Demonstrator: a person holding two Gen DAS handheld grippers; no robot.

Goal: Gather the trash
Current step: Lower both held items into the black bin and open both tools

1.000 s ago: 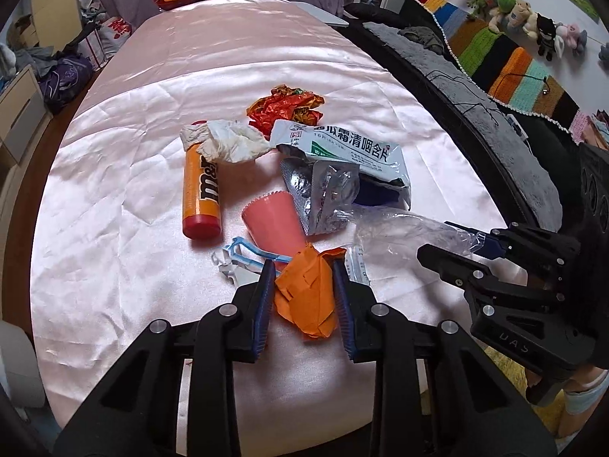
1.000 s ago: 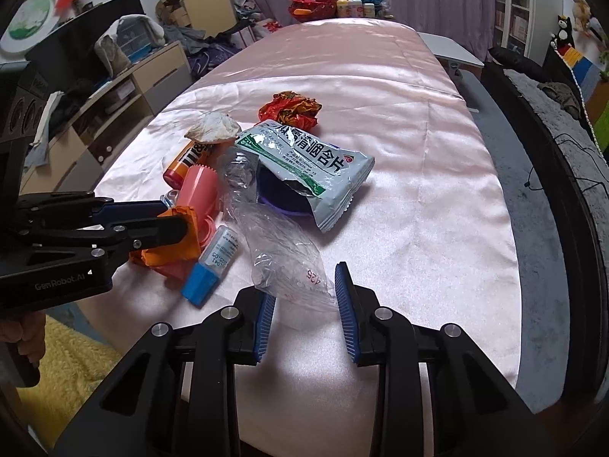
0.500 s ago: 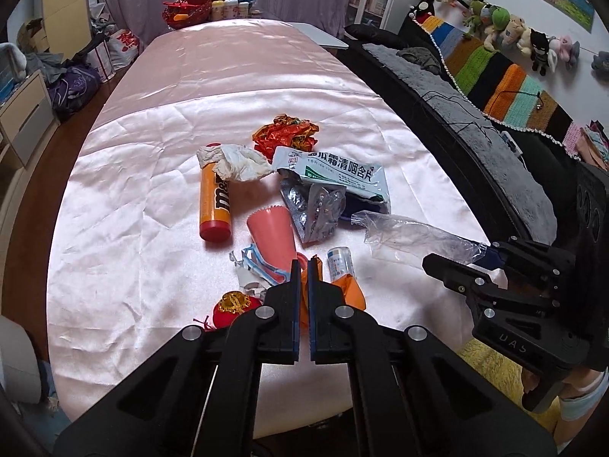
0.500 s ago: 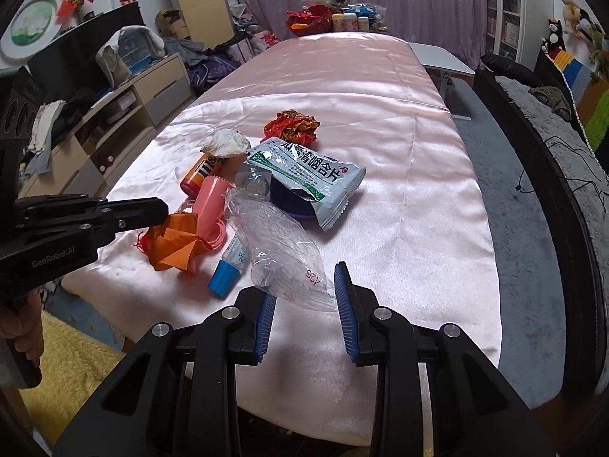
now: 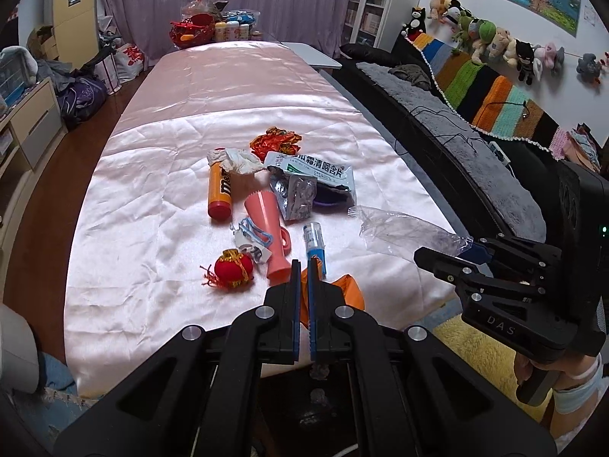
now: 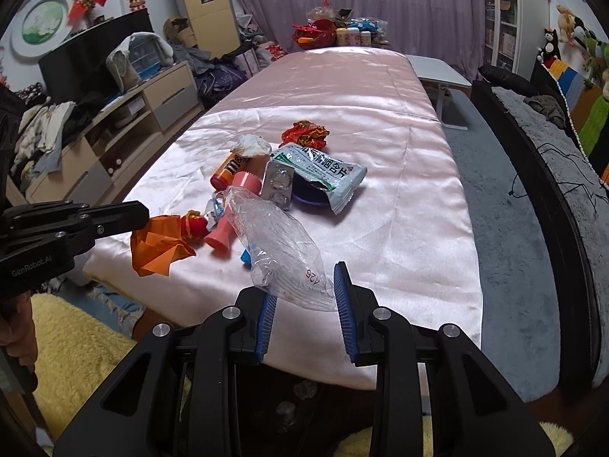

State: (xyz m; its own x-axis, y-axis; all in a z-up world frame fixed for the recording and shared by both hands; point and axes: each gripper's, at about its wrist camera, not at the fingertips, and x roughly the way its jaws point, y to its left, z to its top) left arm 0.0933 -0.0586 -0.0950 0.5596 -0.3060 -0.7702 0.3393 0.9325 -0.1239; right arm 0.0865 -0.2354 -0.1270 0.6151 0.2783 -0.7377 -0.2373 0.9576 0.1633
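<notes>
My left gripper is shut on a crumpled orange wrapper and holds it off the front edge of the pink satin table; the wrapper also shows in the right wrist view. My right gripper is open, with the end of a clear plastic bag lying between its pads. The bag also shows in the left wrist view. More trash lies mid-table: a white-green snack bag, a foil blister pack, a red crumpled wrapper, a tissue.
An orange tube, a pink cup, a red lantern ornament, a small blue-capped tube and a blue clip lie near the front. A dark sofa runs along the right. A low cabinet stands left.
My left gripper closed on the orange wrapper and pulled it back toward the table's front edge, uncovering the red lantern ornament. My right gripper drew back slightly, staying open around the clear bag.
</notes>
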